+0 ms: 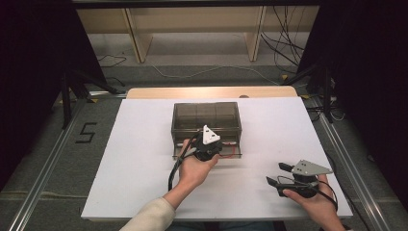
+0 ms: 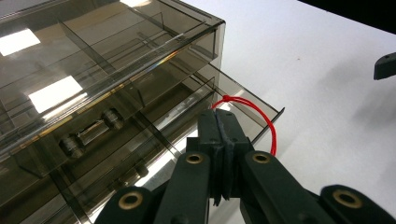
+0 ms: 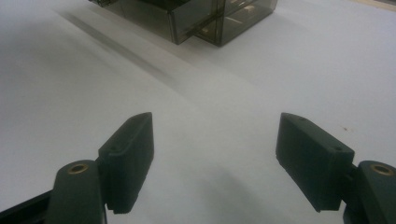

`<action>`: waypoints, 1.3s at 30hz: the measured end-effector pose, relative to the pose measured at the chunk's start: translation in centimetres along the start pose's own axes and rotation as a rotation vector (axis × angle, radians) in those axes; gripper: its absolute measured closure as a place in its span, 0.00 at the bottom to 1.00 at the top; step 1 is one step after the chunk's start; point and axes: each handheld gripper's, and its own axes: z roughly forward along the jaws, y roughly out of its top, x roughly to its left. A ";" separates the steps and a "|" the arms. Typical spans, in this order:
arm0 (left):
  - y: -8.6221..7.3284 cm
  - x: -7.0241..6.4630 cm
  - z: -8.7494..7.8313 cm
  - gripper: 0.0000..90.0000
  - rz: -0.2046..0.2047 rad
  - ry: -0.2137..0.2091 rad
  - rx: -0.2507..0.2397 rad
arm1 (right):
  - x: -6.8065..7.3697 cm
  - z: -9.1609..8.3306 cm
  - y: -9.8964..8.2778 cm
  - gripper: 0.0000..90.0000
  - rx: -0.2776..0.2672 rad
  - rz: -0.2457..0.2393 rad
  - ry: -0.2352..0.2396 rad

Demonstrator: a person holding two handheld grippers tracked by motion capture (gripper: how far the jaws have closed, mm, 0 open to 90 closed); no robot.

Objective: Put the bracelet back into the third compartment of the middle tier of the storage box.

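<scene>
Left gripper (image 1: 208, 144) pinched on a red cord loop (image 2: 261, 116) at a smoky drawer box (image 1: 206, 118); right gripper (image 1: 280, 175) held open over the white table (image 1: 139, 163).

The translucent grey box stands toward the far edge of the table, roughly midway between its left and right edges, and its lower drawer (image 2: 243, 100) is pulled partly out toward the person. In the left gripper view the two black jaws are pressed together on the red loop fixed to the drawer's front wall, and small metal cylinders (image 2: 91, 135) lie in a compartment behind the clear divider. The right gripper sits near the table's near right corner, well apart from the box, its jaws spread wide with bare tabletop between them. The person's left hand (image 1: 192, 171) and right hand (image 1: 312, 202) hold the grippers.
</scene>
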 end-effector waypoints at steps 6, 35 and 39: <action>0.1 0.0 0.3 1.00 0.001 0.006 -0.001 | 0.0 0.0 0.0 0.32 0.002 -0.001 0.000; 0.6 -0.2 1.5 1.00 0.003 0.014 0.002 | -0.1 0.0 0.0 0.32 0.005 -0.002 0.000; 0.6 -0.1 1.6 1.00 -0.003 0.016 0.001 | -0.1 0.0 0.0 0.32 0.000 -0.002 0.000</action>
